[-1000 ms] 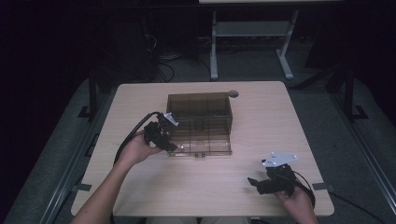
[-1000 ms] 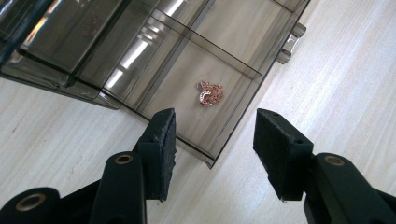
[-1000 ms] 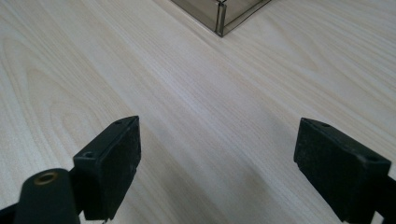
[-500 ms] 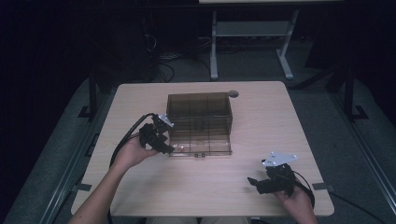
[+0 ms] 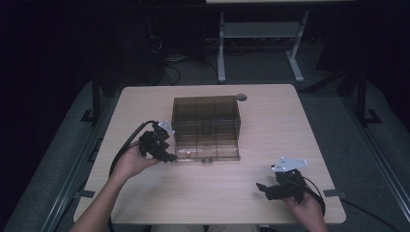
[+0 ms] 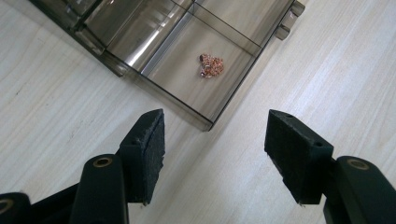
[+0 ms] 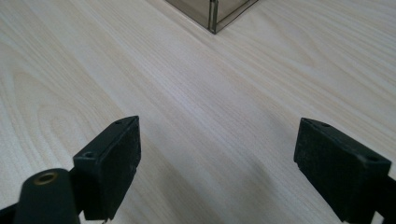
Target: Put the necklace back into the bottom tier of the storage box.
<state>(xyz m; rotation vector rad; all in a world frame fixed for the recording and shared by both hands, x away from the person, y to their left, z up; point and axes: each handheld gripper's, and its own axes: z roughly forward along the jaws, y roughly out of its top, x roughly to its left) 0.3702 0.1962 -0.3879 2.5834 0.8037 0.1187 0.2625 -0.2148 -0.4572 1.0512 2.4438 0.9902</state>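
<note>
chain (image 6: pixel 211 65) lies loose in corner cell of box (image 5: pixel 207 126), near front edge, so drop looks done. your left gripper (image 6: pixel 212 151) hangs just before that corner, jaws just been opening, nothing between. right gripper (image 7: pixel 217 170) rests apart on table (image 5: pixel 145 193), jaws wide, empty, waiting.

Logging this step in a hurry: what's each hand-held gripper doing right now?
Left hand-held gripper: open, jaws just been opening, nothing between them; small copper-coloured piece lies in the organiser box.
Right hand-held gripper: open, empty, over the table.
</note>
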